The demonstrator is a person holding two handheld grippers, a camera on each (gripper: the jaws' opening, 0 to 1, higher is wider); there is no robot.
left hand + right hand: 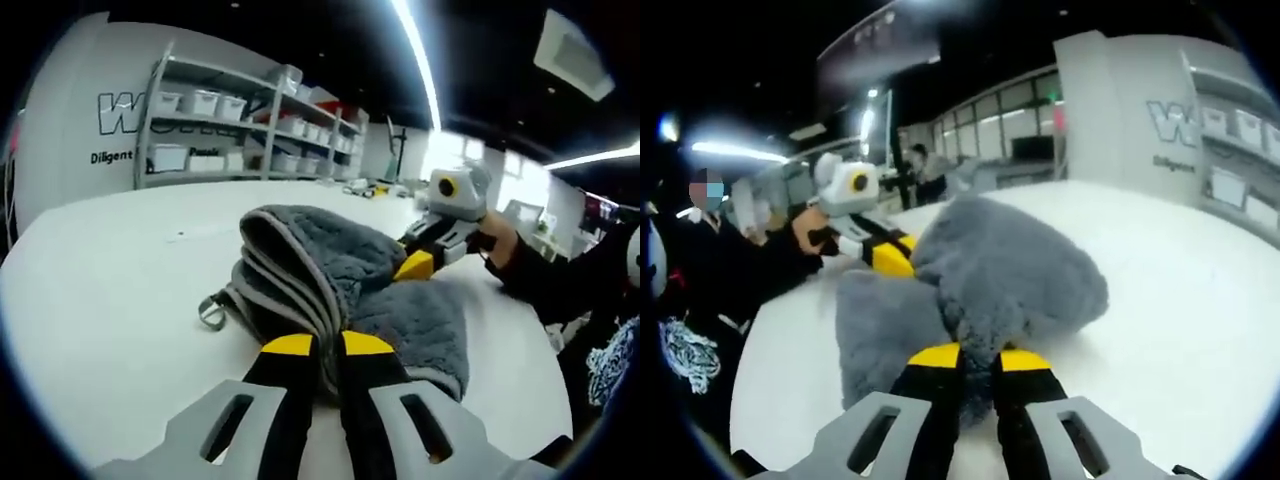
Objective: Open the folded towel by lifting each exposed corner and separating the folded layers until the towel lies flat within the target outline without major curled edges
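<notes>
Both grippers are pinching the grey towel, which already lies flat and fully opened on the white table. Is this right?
Not quite. In the left gripper view, the grey towel is bunched up with folded layers showing, not flat. Left gripper and right gripper do pinch it on the white table.

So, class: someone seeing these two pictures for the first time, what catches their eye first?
The bunched grey towel at the middle of the white table, with a yellow-tipped gripper biting into it from each side: the left gripper and the right gripper, both shut on the cloth. Behind stand shelves of white bins against the wall.
</notes>
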